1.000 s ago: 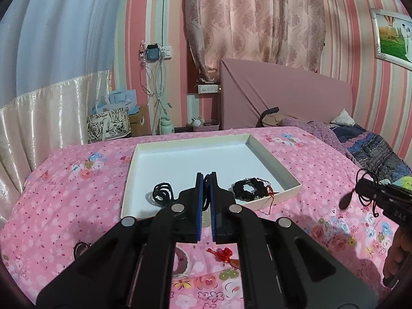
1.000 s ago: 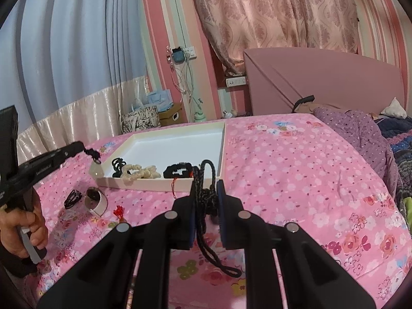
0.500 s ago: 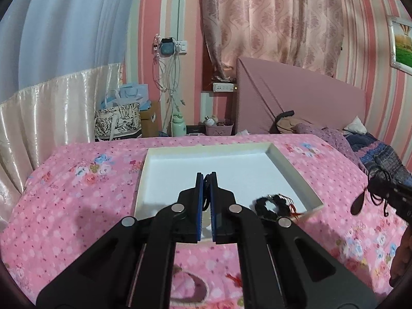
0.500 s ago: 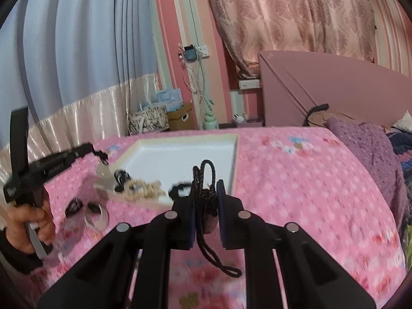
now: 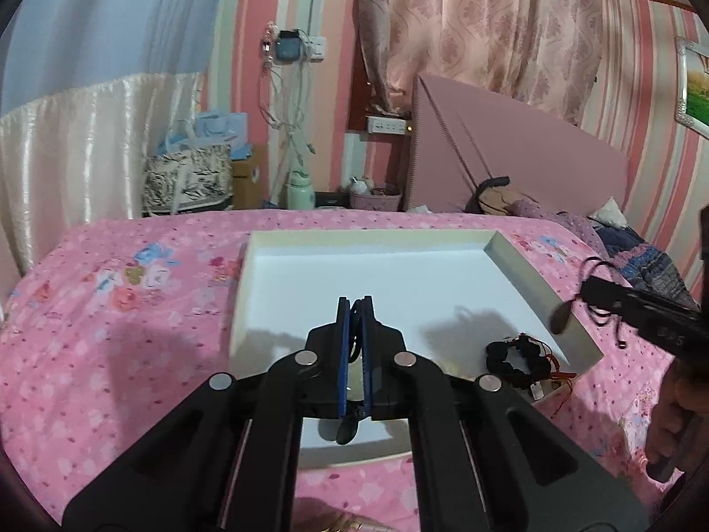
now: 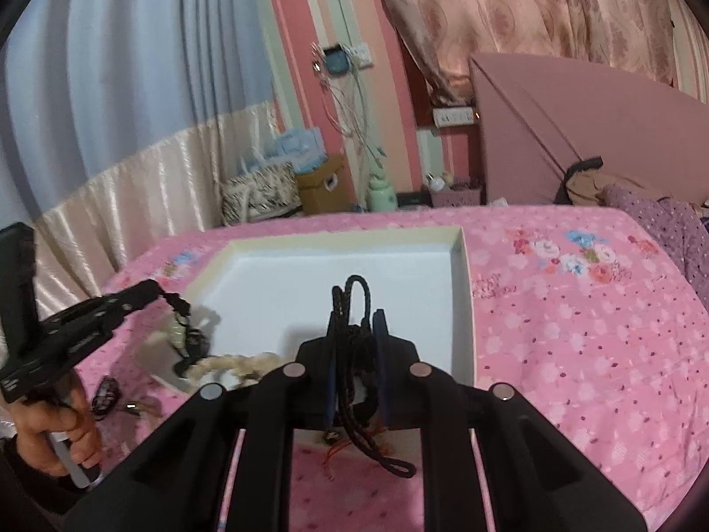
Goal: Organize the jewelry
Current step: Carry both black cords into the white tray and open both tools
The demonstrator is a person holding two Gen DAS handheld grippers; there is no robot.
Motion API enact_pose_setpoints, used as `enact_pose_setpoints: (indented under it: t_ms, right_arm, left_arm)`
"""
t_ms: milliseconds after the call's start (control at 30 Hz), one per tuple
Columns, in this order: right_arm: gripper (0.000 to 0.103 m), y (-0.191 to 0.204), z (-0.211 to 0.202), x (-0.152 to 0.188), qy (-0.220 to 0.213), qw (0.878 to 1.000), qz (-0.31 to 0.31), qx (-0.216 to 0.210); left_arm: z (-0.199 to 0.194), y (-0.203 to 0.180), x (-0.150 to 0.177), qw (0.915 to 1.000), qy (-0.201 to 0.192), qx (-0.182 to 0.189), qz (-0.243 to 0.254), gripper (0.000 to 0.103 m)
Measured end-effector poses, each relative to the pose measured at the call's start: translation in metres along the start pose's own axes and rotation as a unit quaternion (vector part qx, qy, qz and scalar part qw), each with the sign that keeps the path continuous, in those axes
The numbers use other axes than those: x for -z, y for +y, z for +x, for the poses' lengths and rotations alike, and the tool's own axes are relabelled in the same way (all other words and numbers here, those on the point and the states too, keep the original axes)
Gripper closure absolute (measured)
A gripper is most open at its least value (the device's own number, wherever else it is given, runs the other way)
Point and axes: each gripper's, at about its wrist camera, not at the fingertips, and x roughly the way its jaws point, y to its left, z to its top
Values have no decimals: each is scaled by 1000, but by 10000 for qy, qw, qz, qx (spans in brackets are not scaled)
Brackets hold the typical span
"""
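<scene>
From the left wrist view, the left hand-held gripper (image 5: 353, 310) hangs over the near half of the shallow white cardboard tray (image 5: 523, 266) that lies on the pink floral bedspread (image 5: 111, 310). Its blue-padded jaws stand almost together, nipping a thin dark strand whose tail droops below them; what the strand belongs to is hidden here. In the tray's near right corner lies a black braided bracelet with red thread and a small tag (image 5: 518, 359), soft and limp, best taken at its thick braided body and not by the loose threads. The right hand-held gripper (image 5: 571, 306) enters from the right, just over the tray's right wall. From the right wrist view, that gripper (image 6: 354, 323) is closed on a black braided cord bracelet (image 6: 354, 292), one loop standing above the pads and a longer loop dangling below, over the tray's near edge. The cord looks light, floppy and fairly grippy, so a pinch at the bunched middle should hold, though the hanging loop could snag on the tray rim. At the left, the left gripper carries a dark strand with pale beads (image 6: 181, 328) dangling towards a cream twisted bead bracelet (image 6: 230, 363) inside the tray; beads are harder and may roll. A small dark piece (image 6: 106, 392) lies on the bedspread outside the tray.
</scene>
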Motion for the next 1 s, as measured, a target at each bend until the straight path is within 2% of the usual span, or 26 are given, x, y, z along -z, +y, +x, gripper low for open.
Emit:
enact_pose_setpoints:
  t_ms: [167, 300, 433, 533, 933, 967, 1000]
  right_arm:
    - [89, -8, 24, 9, 322, 9994, 46, 144]
    - [89, -9, 33, 12, 479, 9986, -4, 229]
    - [89, -12, 37, 14, 544, 9978, -49, 382]
    - [89, -15, 44, 18, 623, 9971, -65, 430]
    - [86, -10, 52, 24, 741, 9943, -307, 704]
    - [83, -10, 51, 25, 732, 9943, -323, 702]
    - [72, -10, 50, 26, 756, 9943, -327, 682]
  left_arm:
    - [20, -11, 10, 9994, 280, 124, 169, 101]
    - [22, -18, 12, 9990, 341, 105, 253, 101]
    - [30, -20, 17, 9984, 509, 39, 251, 101]
    - [37, -17, 20, 9979, 624, 127, 142, 101]
    - [46, -23, 22, 9969, 708, -109, 310, 101]
    - [45, -24, 23, 9969, 704, -149, 330, 100]
    - [45, -25, 23, 9967, 701, -227, 349, 93]
